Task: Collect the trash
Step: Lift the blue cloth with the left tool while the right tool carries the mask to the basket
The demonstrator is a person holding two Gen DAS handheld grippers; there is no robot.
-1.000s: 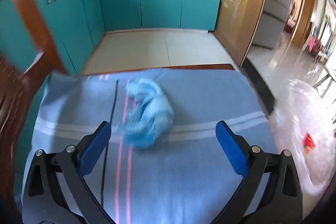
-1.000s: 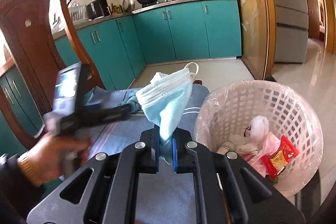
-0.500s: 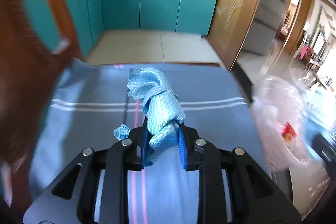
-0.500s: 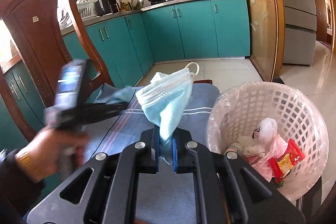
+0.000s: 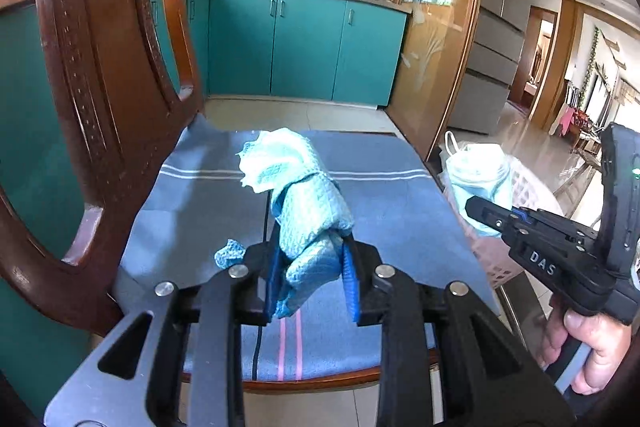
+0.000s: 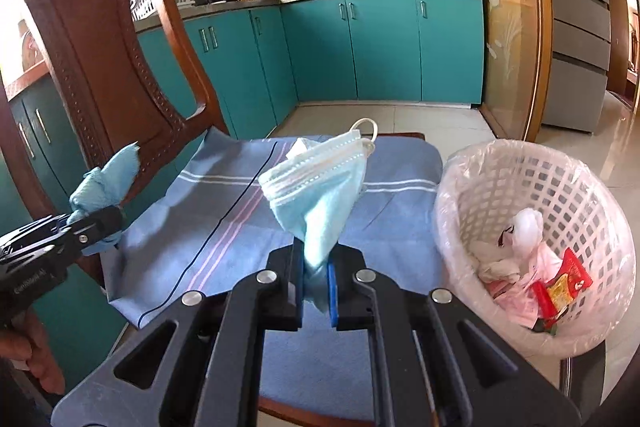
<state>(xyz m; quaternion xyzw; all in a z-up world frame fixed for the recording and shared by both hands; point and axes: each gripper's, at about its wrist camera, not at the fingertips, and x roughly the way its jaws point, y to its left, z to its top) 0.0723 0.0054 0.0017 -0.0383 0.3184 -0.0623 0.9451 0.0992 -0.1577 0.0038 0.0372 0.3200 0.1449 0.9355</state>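
My left gripper (image 5: pixel 311 277) is shut on a crumpled light-blue cloth (image 5: pixel 304 195) and holds it above the chair seat; it also shows in the right wrist view (image 6: pixel 102 183). My right gripper (image 6: pixel 316 281) is shut on a blue face mask (image 6: pixel 320 187), held up above the seat just left of the white trash basket (image 6: pixel 472 163). The mask also shows in the left wrist view (image 5: pixel 478 179). The basket holds a white bag, pink wrapping and a red snack packet (image 6: pixel 564 279).
A blue striped cloth (image 5: pixel 380 195) covers the wooden chair seat. The carved chair back (image 5: pixel 104 75) rises at the left. A small blue scrap (image 5: pixel 229 251) lies on the seat. Teal cabinets (image 6: pixel 380 47) and tiled floor lie beyond.
My left gripper closed on the crumpled cloth and has lifted it off the seat. My right gripper still holds the mask and has risen slightly beside the basket.
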